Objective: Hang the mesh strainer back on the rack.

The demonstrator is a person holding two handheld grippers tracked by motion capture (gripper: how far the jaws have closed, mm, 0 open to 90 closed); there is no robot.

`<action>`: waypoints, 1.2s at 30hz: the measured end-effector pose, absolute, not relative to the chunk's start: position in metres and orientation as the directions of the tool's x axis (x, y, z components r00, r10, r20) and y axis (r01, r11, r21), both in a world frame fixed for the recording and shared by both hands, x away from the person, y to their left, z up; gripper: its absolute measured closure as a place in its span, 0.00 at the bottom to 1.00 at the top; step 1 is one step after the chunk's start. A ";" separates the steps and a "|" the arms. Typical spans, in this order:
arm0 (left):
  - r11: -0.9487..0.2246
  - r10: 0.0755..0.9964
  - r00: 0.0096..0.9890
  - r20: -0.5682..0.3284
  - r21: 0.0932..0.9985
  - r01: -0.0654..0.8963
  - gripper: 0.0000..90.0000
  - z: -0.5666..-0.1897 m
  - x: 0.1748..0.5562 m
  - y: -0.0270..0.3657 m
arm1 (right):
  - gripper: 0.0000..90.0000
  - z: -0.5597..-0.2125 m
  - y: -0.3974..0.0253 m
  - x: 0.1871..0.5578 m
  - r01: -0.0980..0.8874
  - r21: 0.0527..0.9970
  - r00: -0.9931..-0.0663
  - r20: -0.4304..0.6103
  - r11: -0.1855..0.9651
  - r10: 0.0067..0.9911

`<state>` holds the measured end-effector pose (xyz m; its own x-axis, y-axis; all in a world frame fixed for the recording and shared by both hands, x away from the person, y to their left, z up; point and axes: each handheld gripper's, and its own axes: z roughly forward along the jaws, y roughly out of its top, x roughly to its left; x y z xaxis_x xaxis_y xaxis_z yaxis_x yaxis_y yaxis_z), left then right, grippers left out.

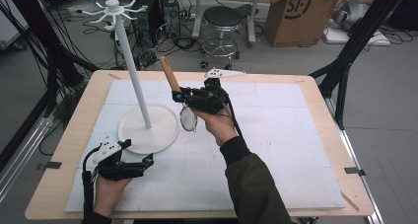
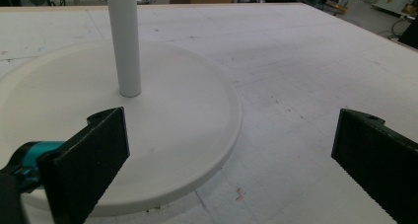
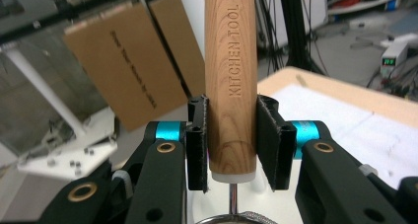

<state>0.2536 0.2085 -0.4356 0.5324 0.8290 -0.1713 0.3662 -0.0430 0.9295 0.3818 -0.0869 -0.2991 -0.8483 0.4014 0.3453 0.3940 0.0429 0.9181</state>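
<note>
Item in hand: a small mesh strainer [image 1: 188,118] with a wooden handle [image 3: 230,81] stamped "KITCHEN TOOL". Your right gripper [image 1: 183,96] has its fingers [image 3: 197,142] closed firmly on the lower end of that handle, just above the metal stem; the handle points up and away, the mesh bowl hangs below, clear of the counter [image 1: 296,150]. Location: raised over the middle of the white mat, just right of the hanging stand's pole [image 1: 134,71]. The stand's round base [image 2: 187,135] sits on the mat; its ring of hooks [image 1: 114,9] tops the pole. Your left gripper [image 1: 149,160] rests low by the base's near edge, fingers [image 2: 93,160] spread wide and holding nothing. Step judged in hand: carrying the strainer toward the stand for hanging. Next move calls for lifting it to hook height; whether the handle end has a hanging hole can't be told.
</note>
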 end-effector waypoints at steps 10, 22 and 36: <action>-0.045 0.831 0.530 -0.171 0.928 0.370 0.02 -0.436 0.254 0.209 | 0.77 -0.283 -0.081 0.383 0.377 0.925 -0.862 0.366 -0.038 0.352; -0.059 0.828 0.537 -0.160 0.929 0.367 0.02 -0.436 0.253 0.206 | 0.77 -0.259 -0.071 0.380 0.333 0.935 -0.893 0.355 -0.123 0.276; -0.052 0.824 0.540 -0.170 0.927 0.371 0.02 -0.437 0.253 0.207 | 0.77 -0.244 -0.056 0.378 0.304 0.932 -0.906 0.346 -0.197 0.242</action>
<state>0.2529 0.2067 -0.4369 0.5404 0.8241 -0.1697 0.3708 -0.0522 0.9272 0.3778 -0.0563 -0.2442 -0.9065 0.2419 0.3461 0.3035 -0.1965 0.9323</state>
